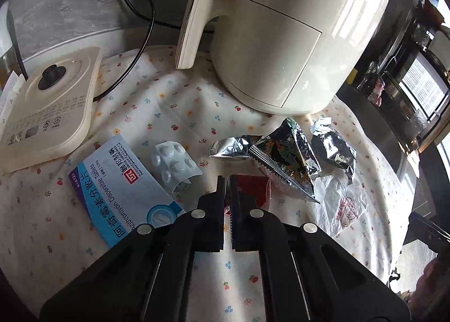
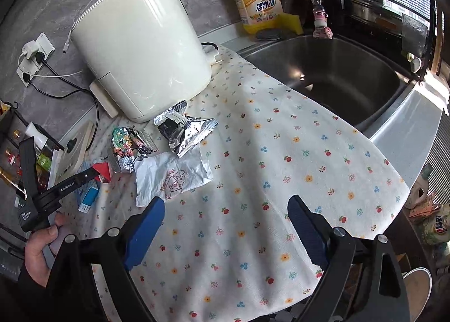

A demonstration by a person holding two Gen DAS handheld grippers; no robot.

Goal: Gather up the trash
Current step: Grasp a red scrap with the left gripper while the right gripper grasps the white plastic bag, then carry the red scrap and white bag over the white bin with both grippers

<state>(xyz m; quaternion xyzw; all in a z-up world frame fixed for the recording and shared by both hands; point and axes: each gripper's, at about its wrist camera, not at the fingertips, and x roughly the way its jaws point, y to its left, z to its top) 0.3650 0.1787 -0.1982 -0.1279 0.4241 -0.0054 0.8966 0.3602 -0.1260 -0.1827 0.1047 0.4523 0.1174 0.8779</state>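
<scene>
My left gripper (image 1: 227,181) pinches the red wrapper (image 1: 253,187) on the floral cloth (image 1: 157,114) beside the foil packets (image 1: 284,159), my right gripper (image 2: 225,209) gapes empty; it looks light, crinkly, slippery, so I grip its folded edge.

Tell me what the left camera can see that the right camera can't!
Only the left camera shows the pill pack and the writing on top of the blue medicine box.

Only the right camera shows the sink, the yellow soap bottle, the wall plugs and the right gripper, open over the flowery cloth.

Both show the big white cooker, the shiny foil wrappers, the white paper wrapper, and the left gripper shut on a small red wrapper.
</scene>
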